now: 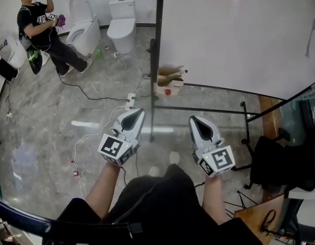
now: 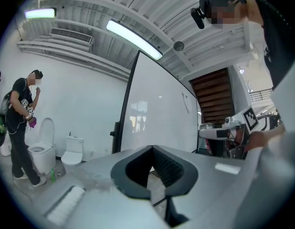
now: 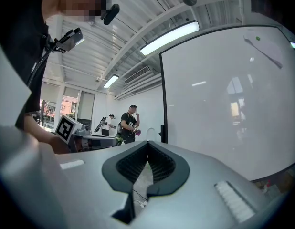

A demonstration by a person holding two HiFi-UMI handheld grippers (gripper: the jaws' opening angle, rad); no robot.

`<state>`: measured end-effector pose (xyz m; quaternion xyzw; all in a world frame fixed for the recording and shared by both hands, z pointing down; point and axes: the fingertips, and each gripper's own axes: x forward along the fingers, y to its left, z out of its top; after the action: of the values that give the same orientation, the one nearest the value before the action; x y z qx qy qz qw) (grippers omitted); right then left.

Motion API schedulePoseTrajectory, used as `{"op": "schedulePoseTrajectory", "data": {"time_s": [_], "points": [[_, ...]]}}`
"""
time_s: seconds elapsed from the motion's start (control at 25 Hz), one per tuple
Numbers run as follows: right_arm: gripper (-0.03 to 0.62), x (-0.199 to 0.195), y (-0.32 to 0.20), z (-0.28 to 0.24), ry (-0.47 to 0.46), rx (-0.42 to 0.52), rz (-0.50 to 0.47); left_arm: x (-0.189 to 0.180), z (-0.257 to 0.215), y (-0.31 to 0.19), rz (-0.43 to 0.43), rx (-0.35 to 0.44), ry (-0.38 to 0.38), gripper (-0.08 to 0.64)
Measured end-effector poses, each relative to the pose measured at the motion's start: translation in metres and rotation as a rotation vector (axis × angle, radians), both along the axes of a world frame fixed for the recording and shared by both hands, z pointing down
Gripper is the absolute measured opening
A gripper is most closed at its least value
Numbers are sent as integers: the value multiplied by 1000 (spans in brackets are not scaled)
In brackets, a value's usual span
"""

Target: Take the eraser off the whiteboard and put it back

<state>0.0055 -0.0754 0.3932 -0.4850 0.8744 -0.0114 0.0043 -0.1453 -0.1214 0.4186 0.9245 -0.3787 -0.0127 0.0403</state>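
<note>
The whiteboard [image 1: 234, 34] in its black frame stands ahead and to the right, and it fills the background of the left gripper view [image 2: 157, 113] and the right gripper view [image 3: 224, 104]. A pale grey thing [image 1: 313, 34] hangs at the board's far right edge; I cannot tell whether it is the eraser. A thin dark line [image 3: 264, 49] shows high on the board. My left gripper [image 1: 138, 111] and right gripper [image 1: 193, 118] are held level in front of me, short of the board. Both are shut with nothing between the jaws [image 2: 151, 148] [image 3: 147, 144].
A person in black [image 1: 43, 27] stands at the far left beside two toilets [image 1: 122, 22]. A cardboard box [image 1: 170, 83] sits at the board's foot. A power strip [image 1: 130, 101] and cables lie on the floor. A black chair [image 1: 277, 162] and wooden desk [image 1: 259, 216] are at the right.
</note>
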Motion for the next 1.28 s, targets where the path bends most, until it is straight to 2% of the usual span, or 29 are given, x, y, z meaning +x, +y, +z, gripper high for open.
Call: {"op": "schedulePoseTrajectory", "data": {"time_s": [0.24,0.4,0.64,0.84,1.28], "points": [[9,-5,-35,-6,-5,12,-74,-6,-4,-15,-66,0,-4,5],[9,-7,-59,-9,4,19,-122,-6,-5,-31,-80,1,-21,5],[9,7,-89,-3,22,2,-159,6,-8,-56,-153,-1,2,5],[9,19,-117,12,66,-23,-191,19,0,-76,-163,5,-55,5],[15,35,-167,40,139,-44,-306,45,10,-107,-251,-21,-86,5]]}}
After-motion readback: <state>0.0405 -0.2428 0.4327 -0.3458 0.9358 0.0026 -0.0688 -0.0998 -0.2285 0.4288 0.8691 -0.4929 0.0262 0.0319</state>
